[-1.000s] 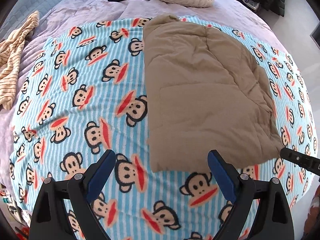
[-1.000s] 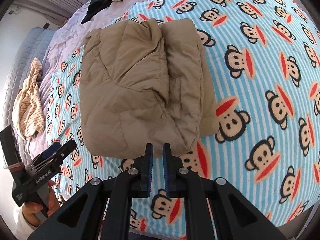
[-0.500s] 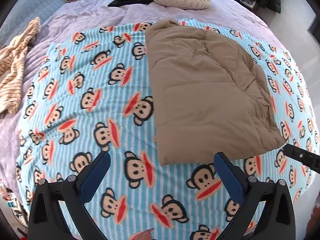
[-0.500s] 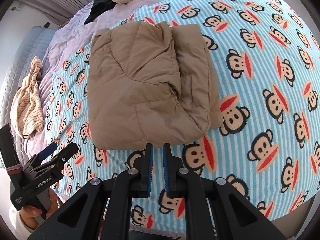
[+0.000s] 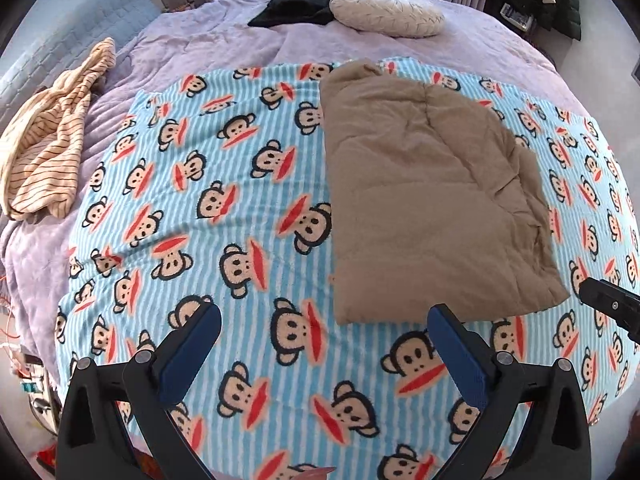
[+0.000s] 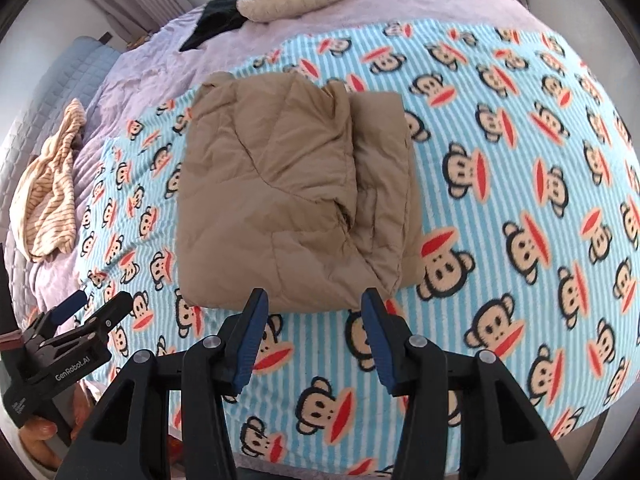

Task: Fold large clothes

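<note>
The brown puffy jacket (image 6: 296, 200) is lying folded on the monkey blanket (image 6: 520, 208) on the bed. The left gripper (image 5: 324, 344) is hanging over the blanket with its fingers wide apart — holding nothing. The right gripper (image 6: 316, 320) is hanging just by the jacket's near edge, fingers apart too.

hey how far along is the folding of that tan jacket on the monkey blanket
The tan jacket already lies folded into a compact rectangle on the monkey blanket, one layer doubled over along its right side. Nothing is in hand: the left gripper and right gripper are both open, near the jacket's near edge without touching it. Possibly left: the striped garment lying crumpled on the purple bedspread, unfolded.
</note>
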A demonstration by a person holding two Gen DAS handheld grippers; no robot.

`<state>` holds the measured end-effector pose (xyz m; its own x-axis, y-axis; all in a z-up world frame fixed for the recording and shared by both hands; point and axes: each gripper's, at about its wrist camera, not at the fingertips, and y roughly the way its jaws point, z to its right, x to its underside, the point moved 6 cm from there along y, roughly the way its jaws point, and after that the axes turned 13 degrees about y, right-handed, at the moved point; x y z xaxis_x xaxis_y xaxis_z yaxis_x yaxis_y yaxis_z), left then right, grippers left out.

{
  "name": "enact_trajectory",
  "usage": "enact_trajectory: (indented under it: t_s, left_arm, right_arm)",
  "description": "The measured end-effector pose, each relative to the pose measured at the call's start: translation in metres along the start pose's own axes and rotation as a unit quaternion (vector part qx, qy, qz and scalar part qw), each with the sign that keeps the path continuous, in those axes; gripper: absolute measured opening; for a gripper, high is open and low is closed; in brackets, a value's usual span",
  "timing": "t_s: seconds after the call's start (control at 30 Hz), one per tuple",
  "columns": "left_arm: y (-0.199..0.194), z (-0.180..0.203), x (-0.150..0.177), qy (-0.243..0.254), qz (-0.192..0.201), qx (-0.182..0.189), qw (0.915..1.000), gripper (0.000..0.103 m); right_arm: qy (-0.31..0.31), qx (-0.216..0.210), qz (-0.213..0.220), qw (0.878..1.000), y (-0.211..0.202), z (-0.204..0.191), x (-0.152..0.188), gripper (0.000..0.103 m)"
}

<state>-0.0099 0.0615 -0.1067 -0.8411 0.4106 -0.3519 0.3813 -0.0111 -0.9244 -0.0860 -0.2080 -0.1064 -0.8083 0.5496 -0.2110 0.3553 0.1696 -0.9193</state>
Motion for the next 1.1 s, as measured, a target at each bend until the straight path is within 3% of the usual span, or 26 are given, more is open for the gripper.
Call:
enact_trajectory:
  t_s: [0.13, 0.2, 0.27, 0.57, 0.6, 0.63, 1.1]
  left_arm:
    - [-0.024, 0.003, -0.005, -0.013, 0.021, -0.008, 0.9997, 0.103]
    - [-0.037, 0.005, -0.010, -0.019, 0.037, -0.008, 0.9991, 0.103]
    - [-0.048, 0.006, -0.014, -0.021, 0.048, -0.007, 0.9986, 0.103]
    - [-0.087, 0.014, -0.027, -0.021, 0.087, -0.008, 0.9959, 0.103]
    - [-0.090, 0.015, -0.028, -0.021, 0.090, -0.010, 0.9957, 0.103]
    - [-0.093, 0.015, -0.029, -0.020, 0.093, -0.011, 0.9954, 0.103]
    - [-0.113, 0.004, -0.029, -0.032, 0.108, -0.019, 0.9935, 0.103]
  right_arm:
    - [-0.021, -0.001, 0.016, 1.000, -0.020, -0.008, -0.003, 0.055]
    - [-0.031, 0.005, 0.031, 0.999, -0.030, -0.012, -0.005, 0.071]
    - [-0.040, 0.004, 0.049, 0.998, -0.043, -0.017, -0.008, 0.080]
    - [-0.052, 0.007, 0.128, 0.990, -0.088, -0.027, -0.021, 0.090]
    - [-0.052, 0.004, 0.131, 0.990, -0.091, -0.029, -0.021, 0.100]
    - [-0.052, 0.002, 0.133, 0.990, -0.094, -0.029, -0.021, 0.102]
    - [-0.056, 0.025, 0.163, 0.985, -0.106, -0.038, -0.018, 0.103]
